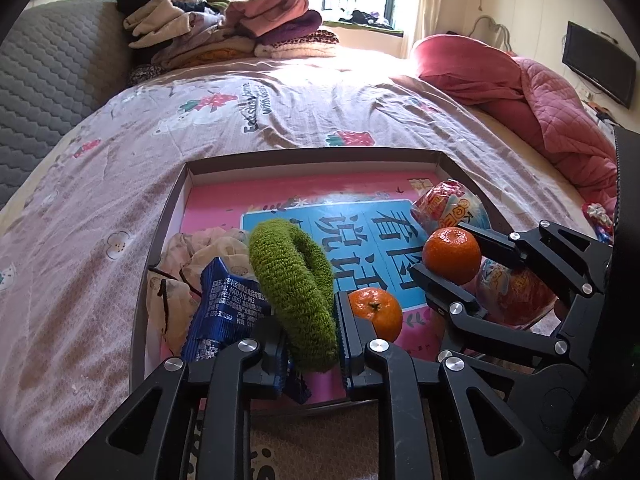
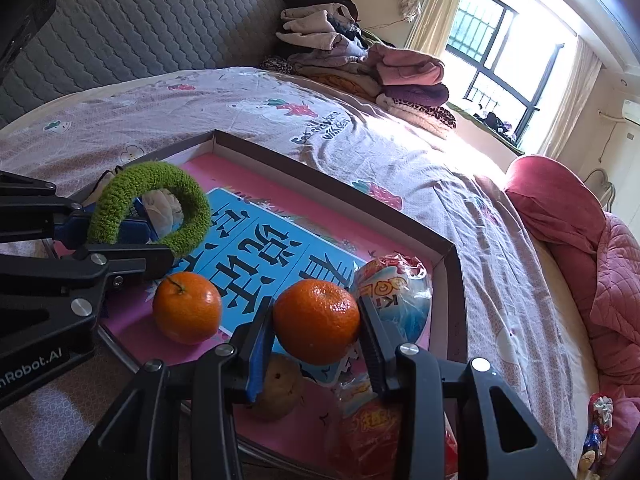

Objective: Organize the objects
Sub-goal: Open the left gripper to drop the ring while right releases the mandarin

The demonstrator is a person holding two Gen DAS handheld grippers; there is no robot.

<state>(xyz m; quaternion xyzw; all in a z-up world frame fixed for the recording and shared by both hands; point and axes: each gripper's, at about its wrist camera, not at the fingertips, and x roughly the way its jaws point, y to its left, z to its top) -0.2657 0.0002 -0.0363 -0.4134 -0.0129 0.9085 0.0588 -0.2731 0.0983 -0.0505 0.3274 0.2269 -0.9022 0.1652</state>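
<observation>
A shallow box tray (image 1: 312, 156) (image 2: 332, 188) with a pink and blue printed floor lies on the bed. My left gripper (image 1: 310, 344) (image 2: 120, 240) is shut on a green knitted ring (image 1: 294, 280) (image 2: 160, 204) and holds it above the tray's near left part. My right gripper (image 2: 316, 320) (image 1: 452, 258) is shut on an orange (image 2: 318, 318) (image 1: 452, 254) above the tray's right side. A second orange (image 1: 376, 312) (image 2: 187, 307) rests on the tray floor between the grippers.
In the tray lie a blue snack packet (image 1: 224, 304), a crumpled cloth (image 1: 192, 264), two round wrapped snacks (image 1: 448, 204) (image 1: 514, 294) and a brownish fruit (image 2: 280, 388). Folded clothes (image 1: 224, 28) are stacked at the bed's far end. A pink quilt (image 1: 520, 92) lies at the right.
</observation>
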